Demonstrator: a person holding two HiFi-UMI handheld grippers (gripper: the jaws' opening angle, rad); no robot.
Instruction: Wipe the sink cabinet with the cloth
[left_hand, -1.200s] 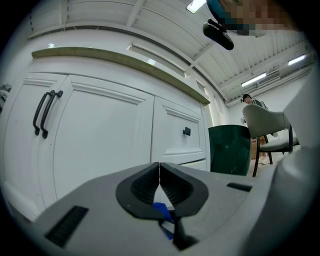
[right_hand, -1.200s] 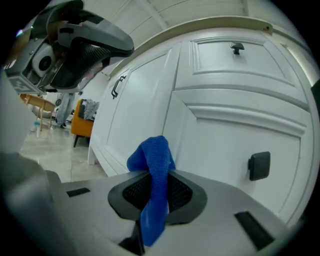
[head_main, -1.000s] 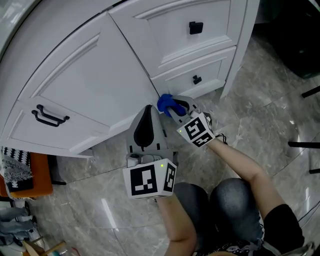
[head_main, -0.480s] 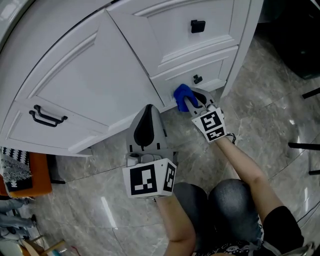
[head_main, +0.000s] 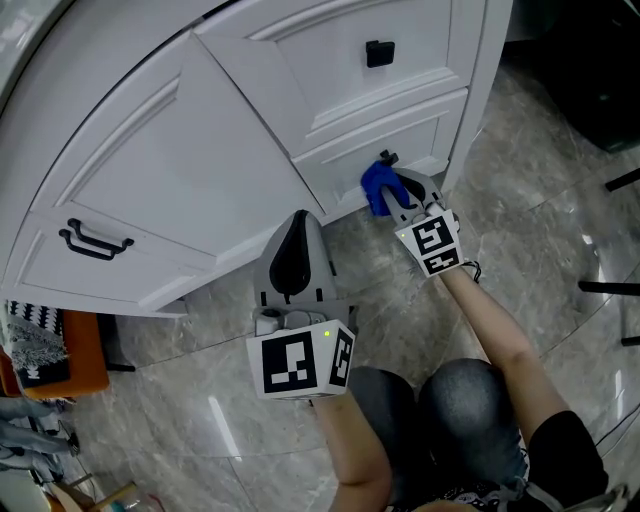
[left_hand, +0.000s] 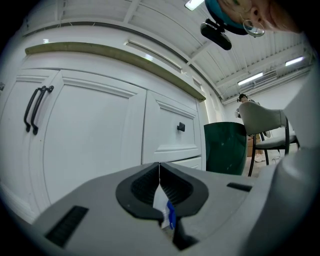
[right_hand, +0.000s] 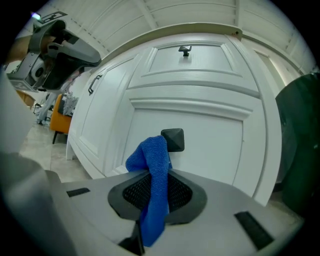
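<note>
Right now my right gripper (head_main: 396, 192) has its jaws clamped on a blue terry cloth (head_main: 375, 186), the fold sticking up past the tips and a tail hanging down between the pads. In the right gripper view the cloth (right_hand: 152, 167) sits just below and to the left of the small black square knob (right_hand: 173, 139) on the lower drawer (right_hand: 200, 135) of the white panelled sink cabinet (head_main: 200, 170), and from the head view it looks pressed to the drawer face right beside that knob (head_main: 386, 157). My left gripper (head_main: 296, 232) hangs well to the left of the knob and lower, over the grey marble floor (head_main: 510, 190), taking no part. Its jaws (left_hand: 159, 176) meet in a thin seam; a white-and-blue sliver shows low in that seam and I cannot tell what it is. I judge the wiping to be under way on the lower drawer front. The paint looks equally clean everywhere, so nothing tells me which panels are done. By my reading, the upper drawer (head_main: 360, 60) above the knob and the wide cabinet door (head_main: 170, 200) with its curved black handle (head_main: 95, 240) far to the left may want passes.
</note>
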